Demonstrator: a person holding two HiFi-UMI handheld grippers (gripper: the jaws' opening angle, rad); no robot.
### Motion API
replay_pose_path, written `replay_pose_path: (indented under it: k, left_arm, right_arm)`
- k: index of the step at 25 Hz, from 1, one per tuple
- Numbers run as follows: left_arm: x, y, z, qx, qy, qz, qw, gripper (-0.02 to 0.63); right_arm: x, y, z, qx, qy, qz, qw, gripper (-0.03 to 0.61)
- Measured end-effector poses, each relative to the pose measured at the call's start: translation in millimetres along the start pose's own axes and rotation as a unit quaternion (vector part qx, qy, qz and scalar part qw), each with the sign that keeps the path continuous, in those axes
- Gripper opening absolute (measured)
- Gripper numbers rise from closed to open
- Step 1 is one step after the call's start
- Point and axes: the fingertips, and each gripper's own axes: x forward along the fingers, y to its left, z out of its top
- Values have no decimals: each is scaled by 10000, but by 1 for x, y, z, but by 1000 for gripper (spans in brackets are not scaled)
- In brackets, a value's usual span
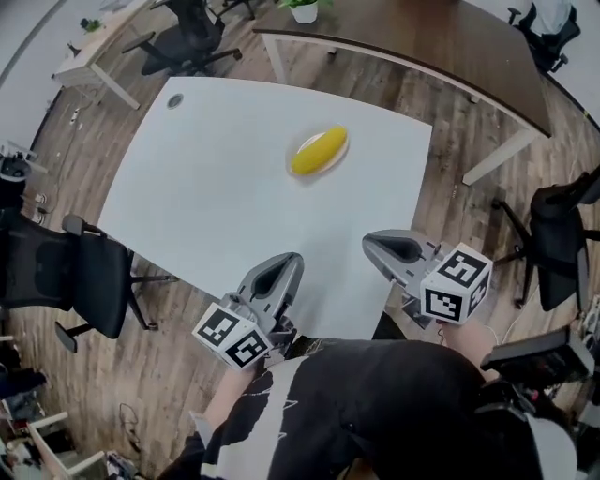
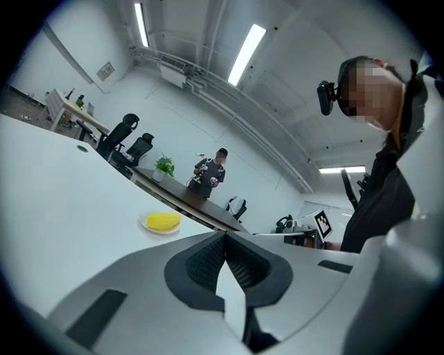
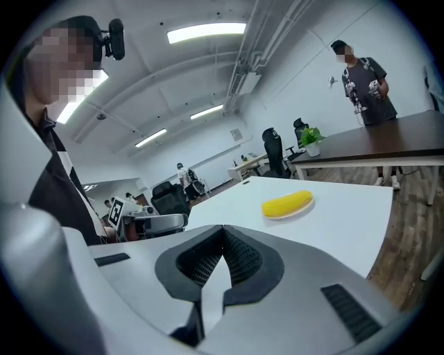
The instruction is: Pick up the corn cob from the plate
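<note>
A yellow corn cob (image 1: 318, 151) lies on a small pale plate (image 1: 337, 157) toward the far side of the white table (image 1: 216, 187). It also shows as the cob (image 2: 163, 221) in the left gripper view and the cob (image 3: 286, 204) in the right gripper view. Both grippers hover over the table's near edge, well short of the plate. The left gripper (image 1: 290, 262) has its jaws closed tip to tip with nothing between them. The right gripper (image 1: 370, 243) is likewise shut and empty.
A dark wooden table (image 1: 441, 42) with a potted plant (image 1: 304, 7) stands beyond the white one. Black office chairs (image 1: 70, 272) flank the left and right. Another person (image 2: 210, 175) stands at the far table.
</note>
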Motion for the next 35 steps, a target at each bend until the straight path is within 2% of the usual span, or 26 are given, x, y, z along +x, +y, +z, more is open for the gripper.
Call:
replay_pose_path:
  k: [6,11,16,19,22,26,30,32,35]
  left_arm:
    - [59,2,-26,-154,-216,724,9970,14]
    - [63,15,-31,-75,-189,1379,9902,14]
    - [46,14,-42,-162,-274,2184,9753,14]
    - [23,26,-39,-281,-297,2697,9621,14]
    - [-1,24,-36,-455,-442,3104,9485,14]
    - [-14,16,-34,-610,-588,3422,9358,14]
    - [-3,18,-19,-636,-752,3431,9341,14]
    - [1,17,-13,-583,-754,3437,9342,14]
    - [-4,16,-3,-566,-869,3571,9283,14]
  right_arm:
    - [14,-55,-8,40,524,808,9953,14]
    - [39,-78,-6,-30,716,1361,9881,14]
    - [60,-115,2,-46,772,1592,9842,14]
    - [92,-130,17,61,682,1817,9810,14]
    - [109,-135,27,-27,755,1851,9798,14]
    - [118,-140,36,-399,899,1936,9761,14]
    - [128,-151,50,-935,1085,1992,9694,14]
    - [129,-150,54,-1415,1139,2169,9591,15]
    - [132,-146,58,-2184,1236,2507,9350,17]
